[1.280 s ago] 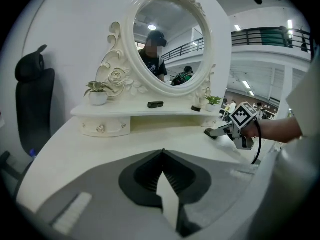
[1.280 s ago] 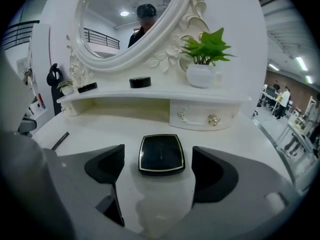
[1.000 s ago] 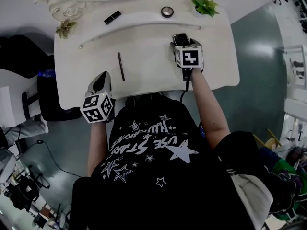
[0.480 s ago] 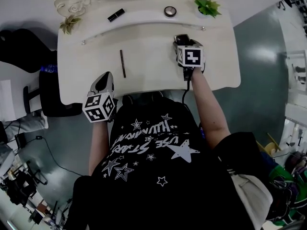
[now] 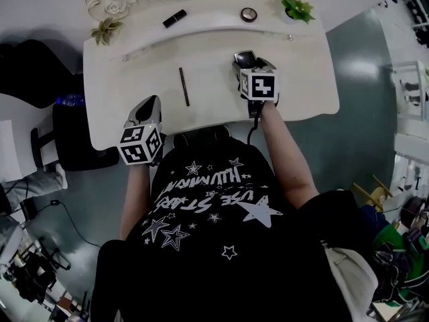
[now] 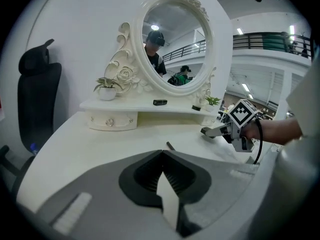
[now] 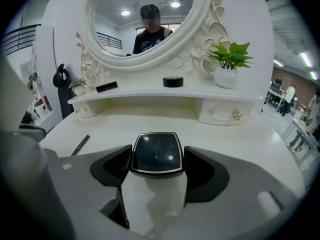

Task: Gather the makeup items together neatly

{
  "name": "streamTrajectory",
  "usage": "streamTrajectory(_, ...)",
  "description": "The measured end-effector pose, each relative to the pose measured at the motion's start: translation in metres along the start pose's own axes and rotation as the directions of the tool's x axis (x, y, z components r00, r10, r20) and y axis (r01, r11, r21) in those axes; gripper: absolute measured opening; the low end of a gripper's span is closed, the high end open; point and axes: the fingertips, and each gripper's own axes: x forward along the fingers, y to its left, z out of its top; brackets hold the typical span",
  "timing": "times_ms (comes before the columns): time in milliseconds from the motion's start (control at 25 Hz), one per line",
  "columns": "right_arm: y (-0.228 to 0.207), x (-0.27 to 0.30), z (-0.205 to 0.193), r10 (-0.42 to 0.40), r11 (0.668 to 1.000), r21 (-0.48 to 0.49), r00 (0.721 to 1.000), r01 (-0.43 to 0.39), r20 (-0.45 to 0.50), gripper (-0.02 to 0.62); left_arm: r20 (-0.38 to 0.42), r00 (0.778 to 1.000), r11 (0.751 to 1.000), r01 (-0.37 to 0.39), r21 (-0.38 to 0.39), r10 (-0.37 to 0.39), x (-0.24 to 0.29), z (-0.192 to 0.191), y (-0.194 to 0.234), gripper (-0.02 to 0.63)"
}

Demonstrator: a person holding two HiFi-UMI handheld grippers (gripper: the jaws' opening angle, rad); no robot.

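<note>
My right gripper (image 7: 157,160) is shut on a black compact with a gold rim (image 7: 157,154), held over the middle of the white dressing table (image 5: 295,79); from above, the compact (image 5: 244,60) sticks out beyond the gripper (image 5: 242,64). A dark makeup pencil (image 5: 184,86) lies on the table to its left, also the pencil (image 7: 80,145) in the right gripper view. On the raised shelf lie a black lipstick tube (image 5: 174,18) and a round black jar (image 5: 249,14). My left gripper (image 5: 149,104) is shut and empty at the table's near left edge.
An oval mirror (image 7: 140,14) in an ornate white frame stands behind the shelf. A green potted plant (image 5: 295,7) sits at the shelf's right end, a smaller plant (image 5: 105,30) at its left. A black chair (image 5: 27,66) stands left of the table.
The right gripper with the compact has shifted slightly left toward the pencil. The head view has tilted a little. The left gripper stays by the near edge.
</note>
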Motion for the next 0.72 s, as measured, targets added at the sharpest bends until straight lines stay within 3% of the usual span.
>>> streamTrajectory(400, 0.059, -0.008, -0.007, -0.065, 0.996, 0.068, 0.998, 0.064, 0.019, 0.352, -0.033, 0.995, 0.995, 0.092, 0.044, -0.091, -0.005, -0.002, 0.038, 0.003)
streamTrajectory(720, 0.093, -0.010, -0.024, -0.107, 0.987, 0.119, 0.994, 0.105, 0.011, 0.352, -0.062, 0.980, 0.977, 0.196, 0.088, -0.191, -0.003, -0.003, 0.048, 0.003)
